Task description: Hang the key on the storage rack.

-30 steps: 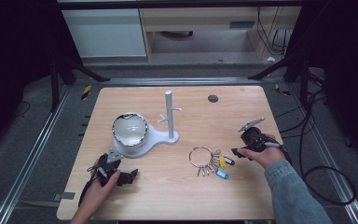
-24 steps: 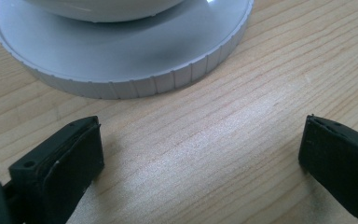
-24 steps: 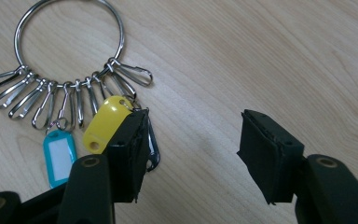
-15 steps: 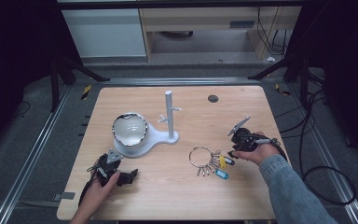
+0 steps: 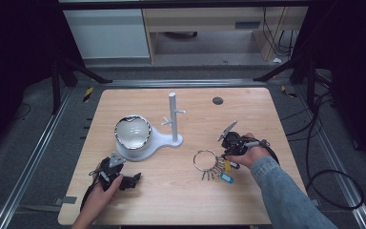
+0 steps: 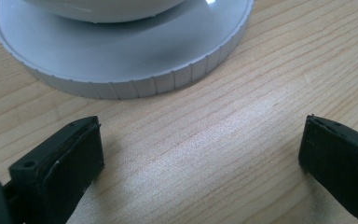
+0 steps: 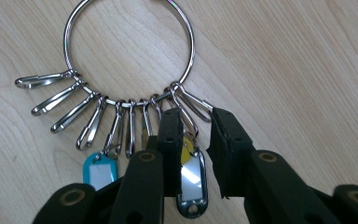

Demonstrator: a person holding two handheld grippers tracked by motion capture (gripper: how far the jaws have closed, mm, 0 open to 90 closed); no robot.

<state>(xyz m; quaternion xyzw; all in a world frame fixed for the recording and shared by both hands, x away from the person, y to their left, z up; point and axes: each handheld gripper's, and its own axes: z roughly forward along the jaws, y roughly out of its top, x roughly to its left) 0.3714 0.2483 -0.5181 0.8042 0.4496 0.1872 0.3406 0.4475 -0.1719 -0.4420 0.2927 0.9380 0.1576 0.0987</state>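
The right gripper [image 7: 193, 128] had just been closing over the yellow tag [image 7: 189, 175] on the key ring [image 5: 205, 160] (near the table's right edge), a gap left on 1 side. Left gripper [image 6: 200, 149] sat open, empty. Next, prob.: pinch fully, then lift.
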